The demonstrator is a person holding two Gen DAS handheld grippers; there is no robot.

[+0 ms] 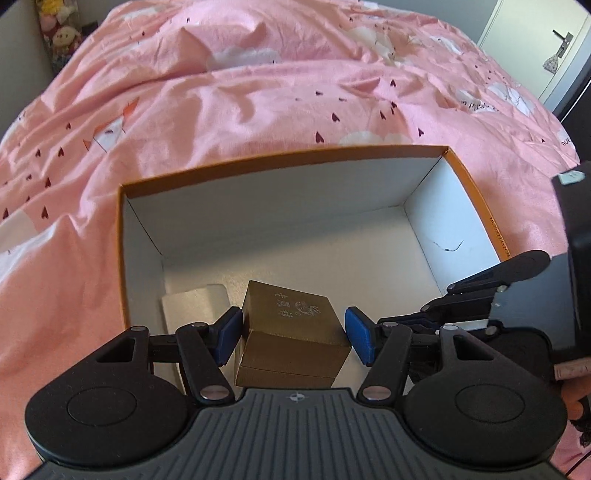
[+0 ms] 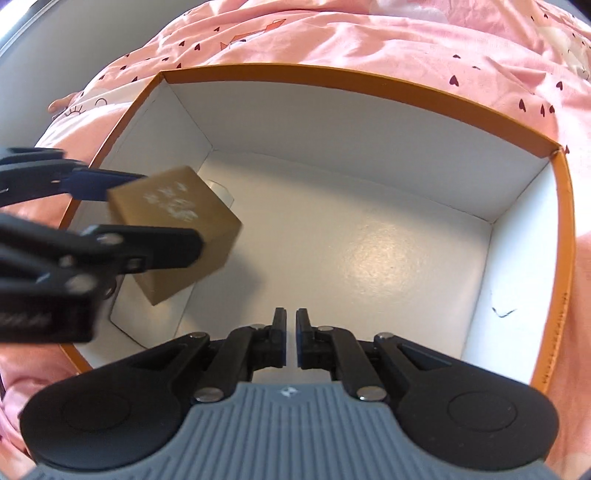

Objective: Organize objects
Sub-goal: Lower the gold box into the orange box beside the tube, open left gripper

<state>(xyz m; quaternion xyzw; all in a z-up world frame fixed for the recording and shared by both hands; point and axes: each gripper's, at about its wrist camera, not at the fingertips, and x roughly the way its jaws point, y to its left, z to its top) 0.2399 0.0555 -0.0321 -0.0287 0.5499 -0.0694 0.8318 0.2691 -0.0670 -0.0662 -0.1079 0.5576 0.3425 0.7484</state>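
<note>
A small gold box [image 1: 288, 314] with a silver print on its lid sits between the blue pads of my left gripper [image 1: 293, 334], which is shut on it. It hangs tilted over the near left corner of a big open carton [image 1: 280, 157] that is orange outside and white inside. From the right wrist view the gold box [image 2: 177, 229] and the left gripper [image 2: 147, 218] show blurred at the left. My right gripper [image 2: 290, 332] is shut and holds nothing, just inside the carton's [image 2: 332, 75] near wall. It also shows at the right edge, the right gripper [image 1: 437, 297].
The carton lies on a bed with a rumpled pink cover [image 1: 258, 92] printed with small hearts. A flat white item [image 1: 194, 306] lies on the carton floor under the gold box. Stuffed toys [image 1: 61, 33] stand far left; a door [image 1: 563, 40] is far right.
</note>
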